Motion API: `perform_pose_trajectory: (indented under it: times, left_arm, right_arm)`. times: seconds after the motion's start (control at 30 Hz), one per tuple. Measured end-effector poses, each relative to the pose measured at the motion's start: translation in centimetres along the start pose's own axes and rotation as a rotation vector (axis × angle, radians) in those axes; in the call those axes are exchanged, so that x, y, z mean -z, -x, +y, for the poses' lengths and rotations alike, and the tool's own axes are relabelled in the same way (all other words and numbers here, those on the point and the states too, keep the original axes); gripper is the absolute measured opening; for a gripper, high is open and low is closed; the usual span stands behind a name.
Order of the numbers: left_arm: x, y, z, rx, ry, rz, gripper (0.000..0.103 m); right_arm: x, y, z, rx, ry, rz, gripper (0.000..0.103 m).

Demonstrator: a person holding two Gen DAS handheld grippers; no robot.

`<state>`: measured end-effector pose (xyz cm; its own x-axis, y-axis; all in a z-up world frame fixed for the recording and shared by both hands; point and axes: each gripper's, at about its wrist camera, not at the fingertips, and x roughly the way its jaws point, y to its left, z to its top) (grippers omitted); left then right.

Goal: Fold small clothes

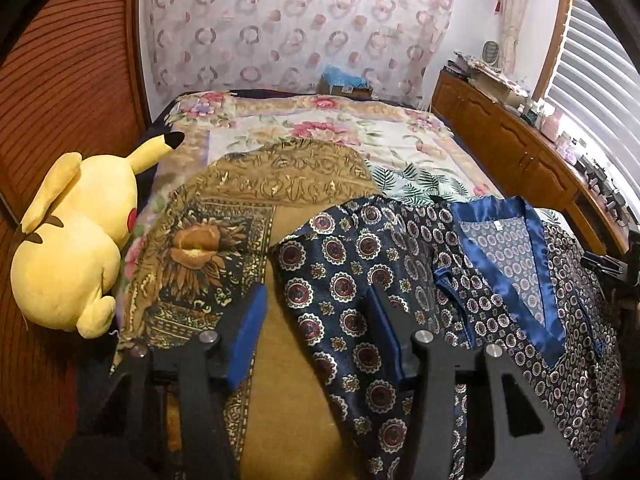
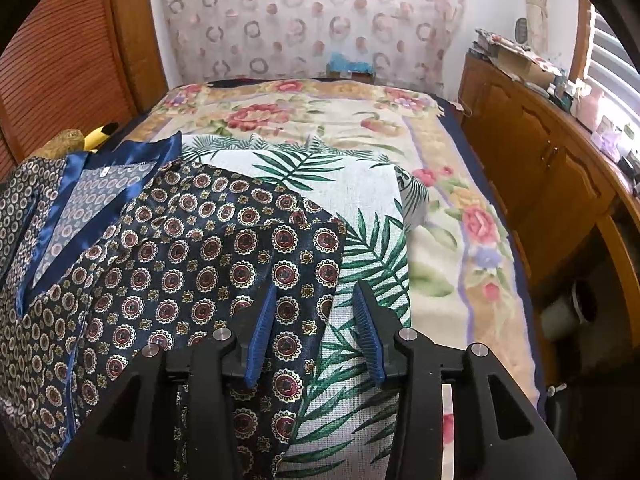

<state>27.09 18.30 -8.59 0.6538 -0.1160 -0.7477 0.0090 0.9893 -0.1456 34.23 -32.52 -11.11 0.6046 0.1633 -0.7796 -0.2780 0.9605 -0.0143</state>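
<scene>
Hovering spread over the satin shirt [image 1: 500,280], both grippers [image 1: 316,308] [image 2: 316,304]; neck label [image 1: 497,225] unreadable.

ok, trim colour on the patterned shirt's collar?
Solid satin blue collar trim; shirt is navy medallion print. Clearest in left wrist view.

Between the blue-padded fingers [image 2: 262,332] of the right gripper [image 2: 316,332] lies a navy satin shirt [image 2: 192,272], printed with red-and-cream medallions and small gold florets; its collar band [image 2: 76,208] left of those fingers is plain royal blue. Under the right-hand finger spreads a white cloth [image 2: 360,264] with green palm fronds. Beyond the fingertips, the blanket [image 2: 452,256] is cream with pink roses and a tan border. Left of the left gripper [image 1: 316,316], a gold and black sunflower-patterned cloth [image 1: 208,256] sits beside a yellow plush [image 1: 68,248] with red cheek and black ear tip.
</scene>
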Motion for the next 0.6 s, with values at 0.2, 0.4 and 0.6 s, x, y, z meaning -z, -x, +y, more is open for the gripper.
perform_pose_trajectory:
  times: [0.2,0.4,0.6]
  left_arm:
    - [-0.1,0.3,0.0,0.033,0.003,-0.014,0.038]
    - [-0.2,0.9,-0.8,0.027,-0.021,-0.034,0.012]
    - [-0.2,2.0,-2.5,0.012,-0.081,-0.072,0.004]
  right_arm:
    - [0.0,0.0,0.0,-0.001,0.000,0.000,0.040]
    - [0.0,0.0,0.0,-0.001,0.000,0.000,0.040]
    - [0.0,0.0,-0.1,-0.002,0.000,0.000,0.040]
